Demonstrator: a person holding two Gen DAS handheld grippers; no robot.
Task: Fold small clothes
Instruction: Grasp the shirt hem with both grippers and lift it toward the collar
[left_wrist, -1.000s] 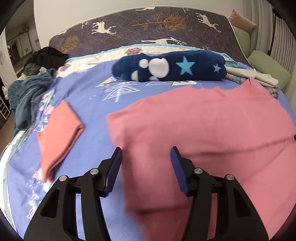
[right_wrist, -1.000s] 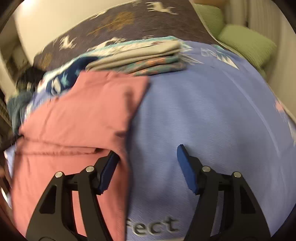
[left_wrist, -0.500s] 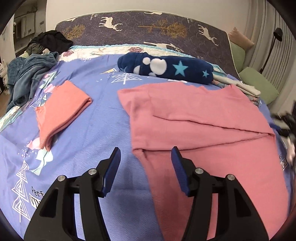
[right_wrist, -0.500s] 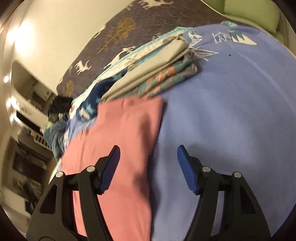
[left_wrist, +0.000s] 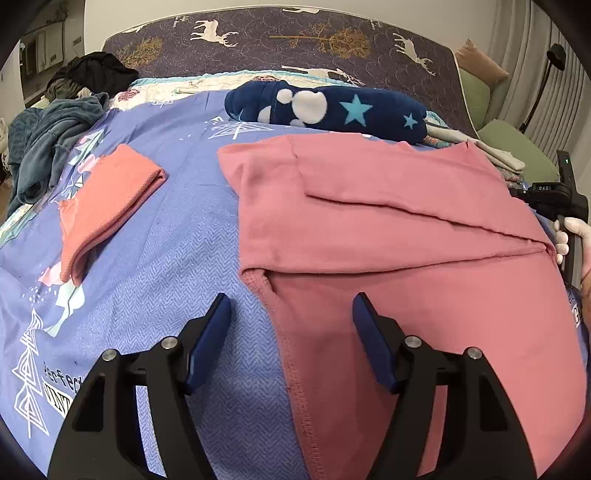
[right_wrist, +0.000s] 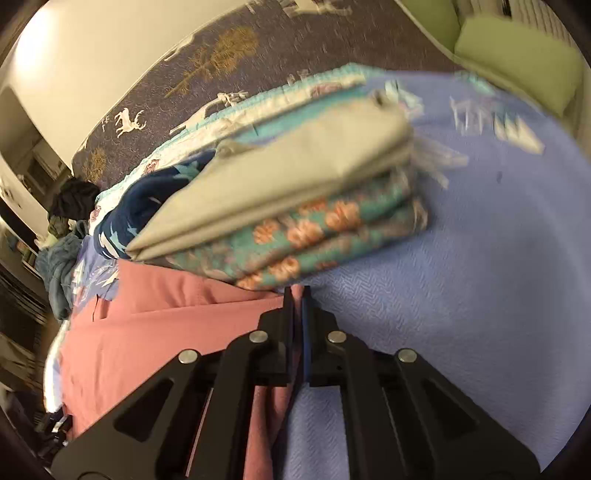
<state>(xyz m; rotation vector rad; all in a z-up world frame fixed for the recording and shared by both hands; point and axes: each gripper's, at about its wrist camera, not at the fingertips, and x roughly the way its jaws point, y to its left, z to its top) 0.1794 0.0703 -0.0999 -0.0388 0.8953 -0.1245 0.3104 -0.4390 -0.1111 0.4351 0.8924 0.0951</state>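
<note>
One small orange garment (left_wrist: 107, 199) already lies folded at the left of the bed (left_wrist: 192, 236), while the pink shirt (left_wrist: 388, 229) in the middle is only part folded, one flap laid across it. Left tongs (left_wrist: 290, 314) hang released above its near left hem, gripping nothing; right tongs (right_wrist: 296, 295) are clenched on its right edge.
</note>
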